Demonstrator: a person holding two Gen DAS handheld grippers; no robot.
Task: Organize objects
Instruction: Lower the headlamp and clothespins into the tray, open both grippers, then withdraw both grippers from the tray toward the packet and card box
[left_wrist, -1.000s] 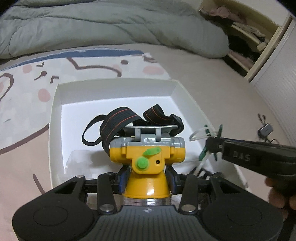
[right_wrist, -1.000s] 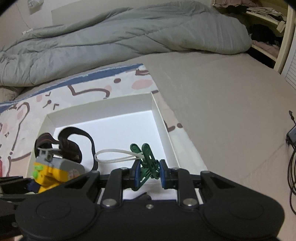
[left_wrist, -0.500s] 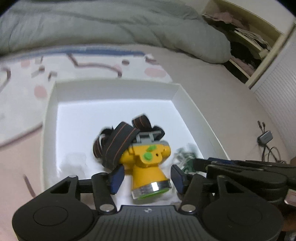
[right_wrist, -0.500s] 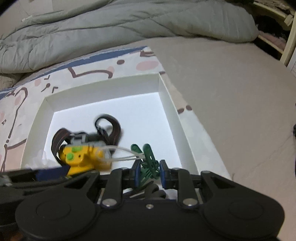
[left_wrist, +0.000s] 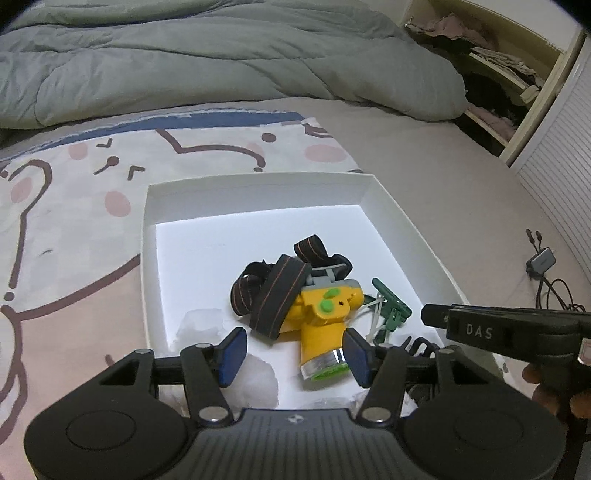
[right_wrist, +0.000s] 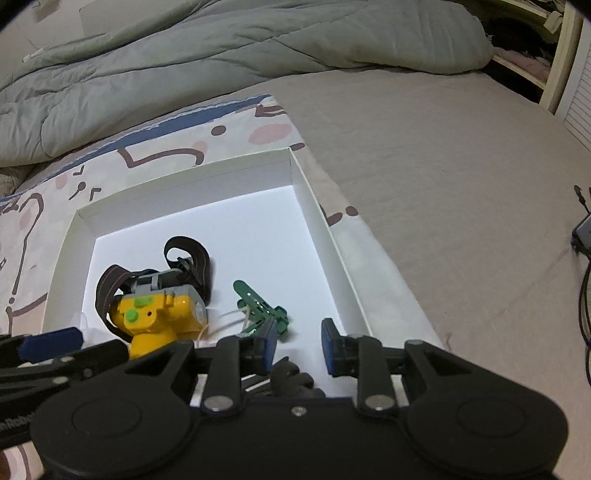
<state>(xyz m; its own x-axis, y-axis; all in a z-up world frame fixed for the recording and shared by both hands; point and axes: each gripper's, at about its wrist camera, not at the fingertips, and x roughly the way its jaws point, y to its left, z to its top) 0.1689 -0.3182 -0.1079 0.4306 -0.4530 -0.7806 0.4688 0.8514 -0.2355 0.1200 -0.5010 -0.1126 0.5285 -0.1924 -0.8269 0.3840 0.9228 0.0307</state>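
Headlamp (left_wrist: 317, 314) and green clips (right_wrist: 260, 308) lie released inside white box (left_wrist: 255, 192). Left gripper (left_wrist: 291, 350) spread, empty; right gripper (right_wrist: 298, 341), box's 5 o'clock, opening, empty.

Glossy yellow plastic forms the headlamp (left_wrist: 325, 317), its woven elastic strap (left_wrist: 277, 295) matt black. The box (left_wrist: 258, 192) at frame centre looks like smooth white card. Matt quilted cloth covers the duvet (left_wrist: 221, 62) along the top.

One white box (left_wrist: 255, 192); one yellow headlamp (left_wrist: 321, 317); one green clip (right_wrist: 258, 306); two tongs.
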